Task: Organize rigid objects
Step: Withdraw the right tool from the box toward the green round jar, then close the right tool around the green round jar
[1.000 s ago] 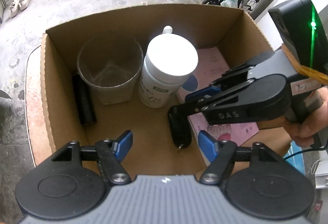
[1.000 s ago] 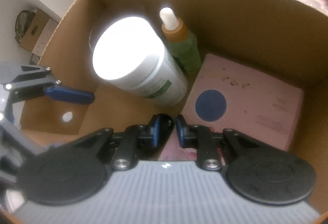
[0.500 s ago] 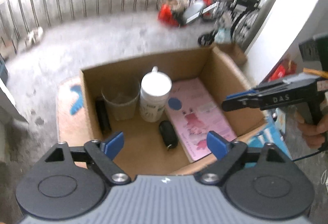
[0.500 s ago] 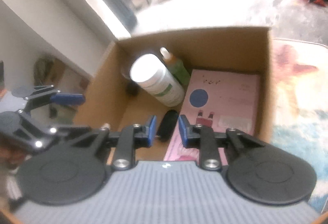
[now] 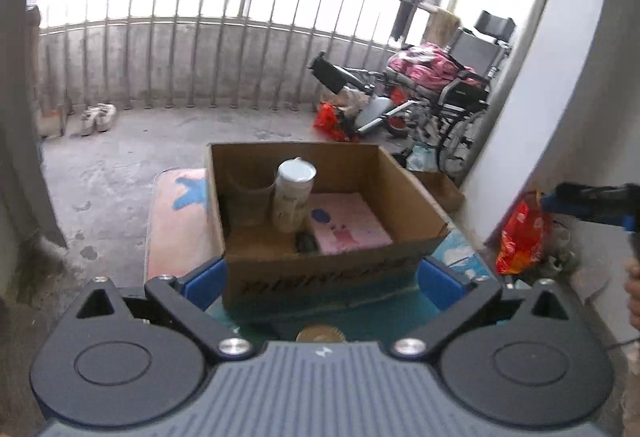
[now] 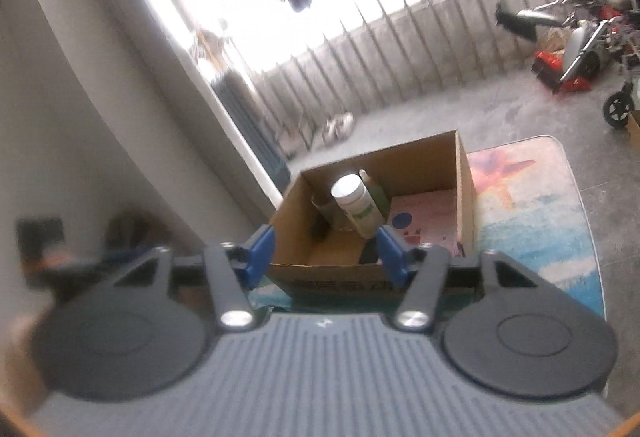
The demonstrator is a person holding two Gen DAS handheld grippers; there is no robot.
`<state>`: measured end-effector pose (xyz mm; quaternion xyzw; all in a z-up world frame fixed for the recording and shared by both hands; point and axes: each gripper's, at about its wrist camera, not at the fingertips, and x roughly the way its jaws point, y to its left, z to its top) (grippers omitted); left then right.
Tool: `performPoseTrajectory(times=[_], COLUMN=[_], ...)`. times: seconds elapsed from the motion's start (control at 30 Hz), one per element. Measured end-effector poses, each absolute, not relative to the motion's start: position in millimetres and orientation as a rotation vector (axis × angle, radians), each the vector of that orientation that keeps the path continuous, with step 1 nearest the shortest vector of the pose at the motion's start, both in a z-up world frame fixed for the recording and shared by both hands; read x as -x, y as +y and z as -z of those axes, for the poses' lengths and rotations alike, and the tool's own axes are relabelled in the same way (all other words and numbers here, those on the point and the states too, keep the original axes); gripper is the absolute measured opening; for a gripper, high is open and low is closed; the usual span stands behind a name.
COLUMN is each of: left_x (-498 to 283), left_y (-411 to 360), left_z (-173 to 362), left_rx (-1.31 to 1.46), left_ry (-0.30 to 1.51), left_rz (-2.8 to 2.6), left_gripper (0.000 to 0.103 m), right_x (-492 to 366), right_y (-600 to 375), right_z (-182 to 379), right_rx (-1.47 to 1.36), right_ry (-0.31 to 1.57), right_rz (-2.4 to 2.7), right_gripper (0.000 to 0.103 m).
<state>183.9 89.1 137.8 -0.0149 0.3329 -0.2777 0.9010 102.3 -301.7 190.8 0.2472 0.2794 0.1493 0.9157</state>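
An open cardboard box [image 5: 320, 277] stands on a colourful mat [image 5: 176, 221]. Inside it are a white-capped bottle [image 5: 294, 197], a clear cup [image 5: 248, 197], a pink booklet [image 5: 348, 225] and a small black object [image 5: 306, 242] lying on the floor of the box. My left gripper [image 5: 322, 283] is raised and back from the box, its jaws opening wide with nothing in them. In the right wrist view the box [image 6: 332, 277] also holds a green bottle [image 6: 376, 189]. My right gripper [image 6: 326, 257] hovers before it, jaws opening, empty.
A white wall and a red bag [image 5: 520, 233] lie to the right of the box, with the other gripper [image 5: 592, 203] above them. A wheelchair [image 5: 460, 89] and clutter stand at the back right, shoes [image 5: 96, 117] by the railing. Bare concrete floor spreads to the left.
Both grippers rose and drew back out of the box. The right gripper let go of the small black object, which now lies in the box. Both pairs of jaws widened.
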Motion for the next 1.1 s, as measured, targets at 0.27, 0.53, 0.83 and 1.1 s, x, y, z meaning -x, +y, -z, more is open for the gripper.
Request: performPoseTrajectory(times=[0.27,0.53,0.83,1.1], left_x=[-146.9,-158.4,-187.7,-198.8], left_y=[84.4,87.7,107.7,106.8], left_z=[-66.7,-24.7,5.5,25.0], left_rx=[-0.035,-0.024,-0.034,-0.025], left_ry=[0.600,0.651,0.711,0.758], left_rz=[0.456,0.425,0.437,0.472], left_gripper=[0.101,0.100,0.090,0.089], right_x=[-61.3,-126.1,-214.4,-260.9], right_y=[-258.4,-181.3,-108.2,-72.1], right_z=[-147.0,-93.5,-52.7,-22.6], right_rx=[-0.530,-0.502,-0.387,-0.286], right_ry=[0.554,0.767,0.960,1.066], right_rz=[-0.278,-0.416,-0.497,-0.532], right_gripper=[0.073,0.073,0.073,0.077])
